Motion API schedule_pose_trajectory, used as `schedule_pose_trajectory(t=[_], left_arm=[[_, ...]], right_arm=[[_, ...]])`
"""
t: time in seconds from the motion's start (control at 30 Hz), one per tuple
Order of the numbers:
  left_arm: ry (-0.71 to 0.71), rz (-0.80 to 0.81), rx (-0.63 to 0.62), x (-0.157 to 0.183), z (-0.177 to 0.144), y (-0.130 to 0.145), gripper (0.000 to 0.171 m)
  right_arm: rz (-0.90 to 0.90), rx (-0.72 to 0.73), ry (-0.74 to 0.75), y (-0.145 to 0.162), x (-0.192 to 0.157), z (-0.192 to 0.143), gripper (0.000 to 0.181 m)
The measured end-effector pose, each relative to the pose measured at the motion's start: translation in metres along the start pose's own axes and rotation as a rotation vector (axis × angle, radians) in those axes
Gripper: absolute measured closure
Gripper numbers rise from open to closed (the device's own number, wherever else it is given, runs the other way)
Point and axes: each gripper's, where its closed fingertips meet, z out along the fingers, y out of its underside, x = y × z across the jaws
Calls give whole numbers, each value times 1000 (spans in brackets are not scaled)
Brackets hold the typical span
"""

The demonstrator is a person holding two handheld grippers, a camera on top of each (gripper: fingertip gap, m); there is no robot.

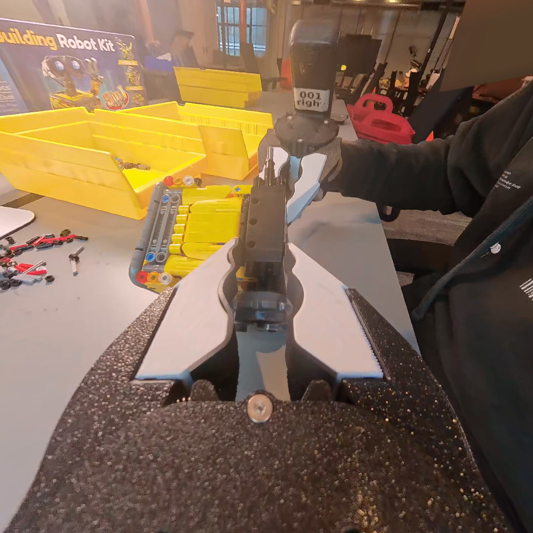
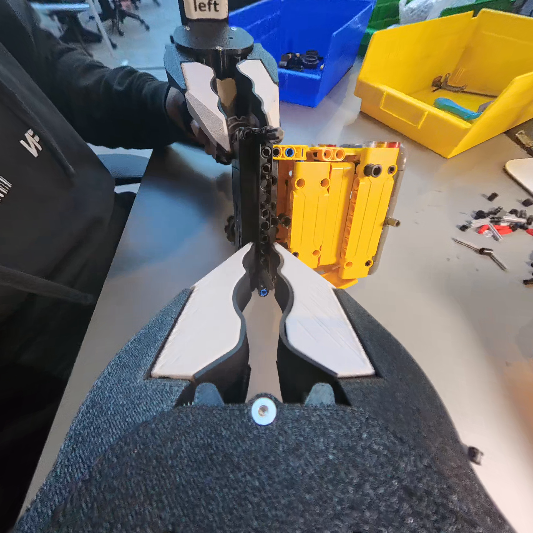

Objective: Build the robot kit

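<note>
A yellow building-brick model (image 1: 207, 225) with grey beams and a black beam section (image 1: 265, 219) stands on edge on the grey table (image 1: 72, 346). My left gripper (image 1: 262, 242) is shut on the near end of the black section. My right gripper (image 1: 277, 196) faces it from the far side and grips the other end. In the right wrist view my right gripper (image 2: 263, 245) is shut on the black beam (image 2: 253, 196), with the yellow panels (image 2: 331, 207) to its right. The left gripper (image 2: 248, 138) clamps the beam's far end there.
Yellow bins (image 1: 86, 161) and a kit box (image 1: 69, 63) stand behind the model. Loose small parts (image 1: 28, 259) lie at the left. A blue bin (image 2: 302, 57), a yellow bin (image 2: 447, 86) and more loose parts (image 2: 501, 222) show. A person's dark sleeve (image 1: 403, 173) is beside the table edge. Across from one pair of fingers to the other is roughly 7 cm.
</note>
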Motion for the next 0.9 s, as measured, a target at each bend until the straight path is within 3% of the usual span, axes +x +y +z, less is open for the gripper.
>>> schedule_pose_trajectory(t=[0.1, 0.23, 0.37, 0.53, 0.7, 0.9], left_arm=[[-32, 17, -19, -3, -12, 8, 145], [-90, 33, -152, -9, -12, 33, 145], [-100, 8, -208, -10, -12, 41, 145], [-118, -29, -192, -8, -26, 35, 133], [-180, 124, -142, -10, -39, 9, 136], [-77, 247, -162, -11, -22, -17, 140]], right_arm=[[-76, -124, -21, -14, -1, 4, 173], [-247, -357, -41, -34, 0, 10, 173], [-348, -511, -46, -34, 8, 16, 173], [-415, -470, 5, -35, 5, 22, 170], [-413, -385, 61, -40, 0, 10, 164], [-343, -422, 37, -33, 6, 1, 169]])
